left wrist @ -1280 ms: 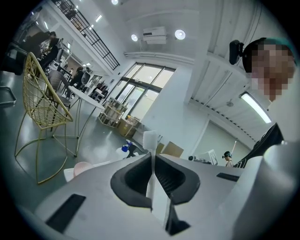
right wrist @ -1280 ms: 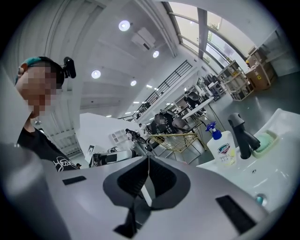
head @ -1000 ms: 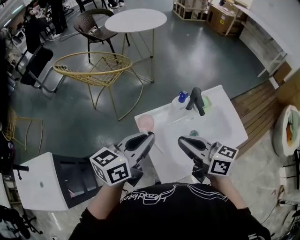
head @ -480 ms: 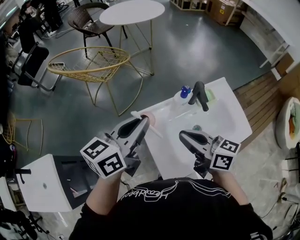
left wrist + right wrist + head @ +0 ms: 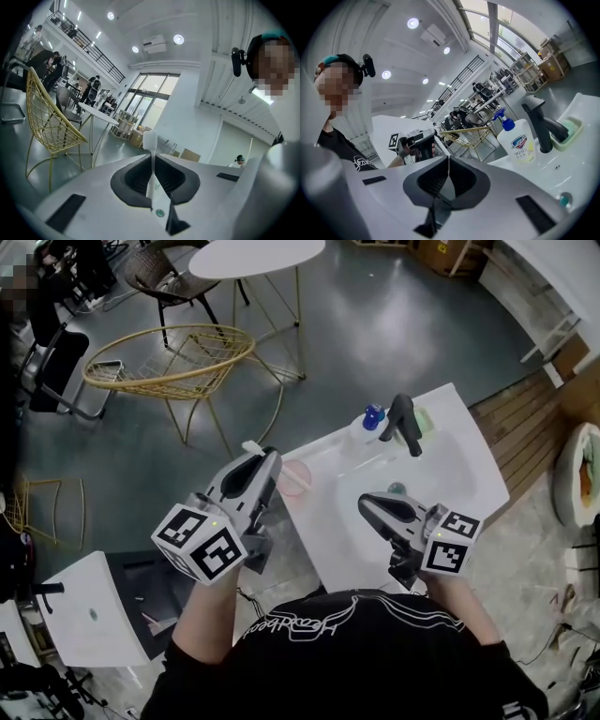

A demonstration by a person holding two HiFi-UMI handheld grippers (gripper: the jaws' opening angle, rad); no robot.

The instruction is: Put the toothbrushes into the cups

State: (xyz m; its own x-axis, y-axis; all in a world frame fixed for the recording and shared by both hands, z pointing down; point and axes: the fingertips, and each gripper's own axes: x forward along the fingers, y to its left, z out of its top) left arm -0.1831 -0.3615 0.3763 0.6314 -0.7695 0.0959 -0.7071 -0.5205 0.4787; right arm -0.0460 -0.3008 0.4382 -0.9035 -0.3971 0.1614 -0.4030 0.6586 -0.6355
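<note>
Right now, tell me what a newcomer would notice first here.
The left gripper is shut on a white toothbrush, held beside the pink cup at the left edge of the white sink. The right gripper, shut and empty, hovers at the sink's near side, facing the black faucet.

Pretty big open hall here, with a dark grey-green floor (image 5: 375,343) that looks kinda glossy. There's a gold wire chair (image 5: 173,357), a round white table (image 5: 258,257) behind it, and a dark wicker chair (image 5: 150,268) just beside that. A strip of wooden decking (image 5: 525,418) runs along the right. White ceiling with round spotlights (image 5: 178,39), an air conditioner (image 5: 154,43) high up, and tall windows (image 5: 152,89) below it.
</note>
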